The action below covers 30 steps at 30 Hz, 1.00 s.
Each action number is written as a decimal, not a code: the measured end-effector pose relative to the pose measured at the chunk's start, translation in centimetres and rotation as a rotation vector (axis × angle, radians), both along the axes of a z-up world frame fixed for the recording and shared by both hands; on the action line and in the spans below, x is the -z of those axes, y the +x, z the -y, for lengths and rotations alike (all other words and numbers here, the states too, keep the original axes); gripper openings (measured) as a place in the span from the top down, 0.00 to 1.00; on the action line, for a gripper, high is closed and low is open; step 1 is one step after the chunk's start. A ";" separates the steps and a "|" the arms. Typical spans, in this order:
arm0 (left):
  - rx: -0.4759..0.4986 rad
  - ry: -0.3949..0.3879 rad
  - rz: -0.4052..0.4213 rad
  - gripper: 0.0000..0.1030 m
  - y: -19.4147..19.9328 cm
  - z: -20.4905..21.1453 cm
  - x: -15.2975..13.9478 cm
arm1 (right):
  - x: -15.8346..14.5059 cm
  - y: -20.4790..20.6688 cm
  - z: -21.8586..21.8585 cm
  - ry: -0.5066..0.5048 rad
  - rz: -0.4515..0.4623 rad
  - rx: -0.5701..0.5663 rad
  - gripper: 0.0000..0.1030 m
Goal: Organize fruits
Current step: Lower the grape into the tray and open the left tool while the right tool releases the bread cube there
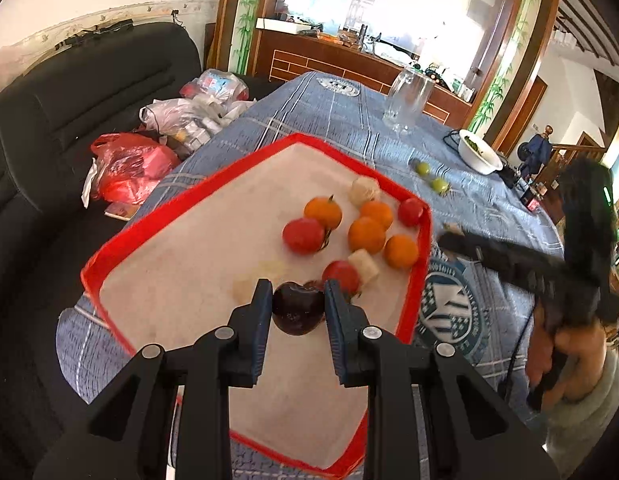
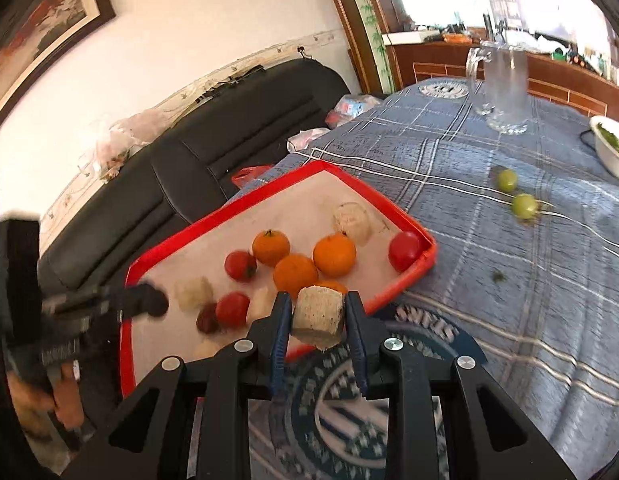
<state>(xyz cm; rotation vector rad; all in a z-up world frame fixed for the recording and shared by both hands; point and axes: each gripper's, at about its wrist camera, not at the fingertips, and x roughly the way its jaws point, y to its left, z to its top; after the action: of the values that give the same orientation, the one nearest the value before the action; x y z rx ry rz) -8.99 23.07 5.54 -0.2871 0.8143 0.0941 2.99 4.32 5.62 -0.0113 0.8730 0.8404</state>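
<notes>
Left gripper (image 1: 298, 300) clamped on dark plum (image 1: 297, 311) over red tray (image 1: 157, 224). Right gripper (image 2: 318, 309) clamped on pale fruit chunk (image 2: 319, 309) at tray's 5 o'clock edge. Oranges (image 2: 334, 254), tomatoes (image 2: 403, 250) inside; grapes (image 2: 524, 205) at 2 o'clock.

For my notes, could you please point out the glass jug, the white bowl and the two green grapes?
Glass jug (image 2: 507, 88), right wrist view, body.
White bowl (image 1: 480, 156), left wrist view, outer wall.
Green grapes (image 2: 524, 205), right wrist view, nearer grape.
</notes>
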 end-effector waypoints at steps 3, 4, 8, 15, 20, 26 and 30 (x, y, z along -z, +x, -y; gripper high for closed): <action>0.001 0.014 -0.009 0.77 -0.6 0.0 0.7 | 0.1 1.7 -1.6 0.001 -0.020 -0.007 0.74; 0.002 0.023 -0.015 0.77 -0.8 0.0 0.9 | 0.0 2.3 -2.2 0.005 -0.025 -0.014 0.74; 0.003 0.032 -0.025 0.77 -1.1 -0.1 1.5 | -0.2 4.1 -4.7 -0.012 -0.012 -0.033 0.74; 0.014 0.035 -0.040 0.77 -1.1 0.0 2.0 | 1.0 6.3 -9.1 -0.089 -0.008 -0.066 0.74; 0.030 0.053 -0.045 0.77 -0.9 0.7 2.3 | 2.1 6.4 -10.2 -0.128 0.004 -0.076 0.74; 0.040 0.091 -0.042 0.77 -0.8 1.5 2.3 | 3.1 6.2 -10.3 -0.150 0.006 -0.074 0.73; 0.035 0.088 -0.042 0.77 -0.8 1.2 2.4 | 3.2 5.6 -10.3 -0.170 0.038 -0.073 0.73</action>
<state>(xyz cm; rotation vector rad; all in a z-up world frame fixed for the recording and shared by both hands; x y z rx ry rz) -9.83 21.85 3.17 -0.1880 0.8537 0.1029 8.59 14.66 2.44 -0.2086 0.9105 0.8293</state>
